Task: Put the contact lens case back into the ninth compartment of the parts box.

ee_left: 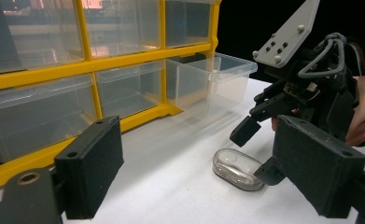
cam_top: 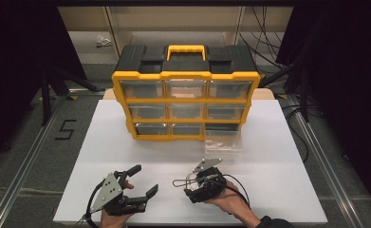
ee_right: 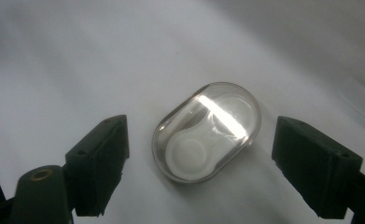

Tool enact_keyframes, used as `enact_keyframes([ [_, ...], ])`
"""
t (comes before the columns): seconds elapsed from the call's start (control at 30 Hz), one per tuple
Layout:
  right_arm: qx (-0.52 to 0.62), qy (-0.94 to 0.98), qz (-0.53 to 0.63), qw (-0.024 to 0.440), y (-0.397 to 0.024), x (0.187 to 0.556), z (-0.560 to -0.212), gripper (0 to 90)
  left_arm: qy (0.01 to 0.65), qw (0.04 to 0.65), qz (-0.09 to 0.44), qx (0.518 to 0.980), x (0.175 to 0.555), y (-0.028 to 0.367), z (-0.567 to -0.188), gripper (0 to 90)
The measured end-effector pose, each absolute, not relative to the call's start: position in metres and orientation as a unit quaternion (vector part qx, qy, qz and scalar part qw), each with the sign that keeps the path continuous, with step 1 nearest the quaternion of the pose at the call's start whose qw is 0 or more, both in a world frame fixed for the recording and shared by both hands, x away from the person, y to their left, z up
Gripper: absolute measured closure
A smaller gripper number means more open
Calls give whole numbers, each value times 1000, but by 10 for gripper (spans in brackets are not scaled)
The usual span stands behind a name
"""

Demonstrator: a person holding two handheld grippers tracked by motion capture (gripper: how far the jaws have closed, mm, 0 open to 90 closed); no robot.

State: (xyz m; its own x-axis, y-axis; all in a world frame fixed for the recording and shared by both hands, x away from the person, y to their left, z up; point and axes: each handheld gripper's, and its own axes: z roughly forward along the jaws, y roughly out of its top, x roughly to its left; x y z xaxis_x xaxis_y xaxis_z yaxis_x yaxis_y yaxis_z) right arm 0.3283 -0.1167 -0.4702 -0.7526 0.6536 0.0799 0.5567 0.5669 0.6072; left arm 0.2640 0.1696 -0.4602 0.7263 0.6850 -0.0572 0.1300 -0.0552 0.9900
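item: clear oval plastic case (ee_right: 207, 131) with white insert, lying between right gripper (ee_right: 217, 158) jaws, untouched | jaws: both grippers spread, left gripper (ee_left: 199, 182) empty | handling: likely light, rigid, slick | grip: across its narrow sides

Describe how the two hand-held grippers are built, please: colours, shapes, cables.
Both the left gripper and the right gripper are black, each with two blocky, rough-faced jaws. A grey three-cornered plate with small holes sits on top of each, and black cable loops trail from the bodies. A dark sleeve covers the right forearm.
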Motion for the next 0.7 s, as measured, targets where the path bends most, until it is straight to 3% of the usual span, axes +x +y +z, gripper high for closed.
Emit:
enact_keyframes([
  [0.7, 335, 890, 302, 66, -103, 333, -480, 281, 294, 619, 225, 693, 264, 169, -460, 159],
])
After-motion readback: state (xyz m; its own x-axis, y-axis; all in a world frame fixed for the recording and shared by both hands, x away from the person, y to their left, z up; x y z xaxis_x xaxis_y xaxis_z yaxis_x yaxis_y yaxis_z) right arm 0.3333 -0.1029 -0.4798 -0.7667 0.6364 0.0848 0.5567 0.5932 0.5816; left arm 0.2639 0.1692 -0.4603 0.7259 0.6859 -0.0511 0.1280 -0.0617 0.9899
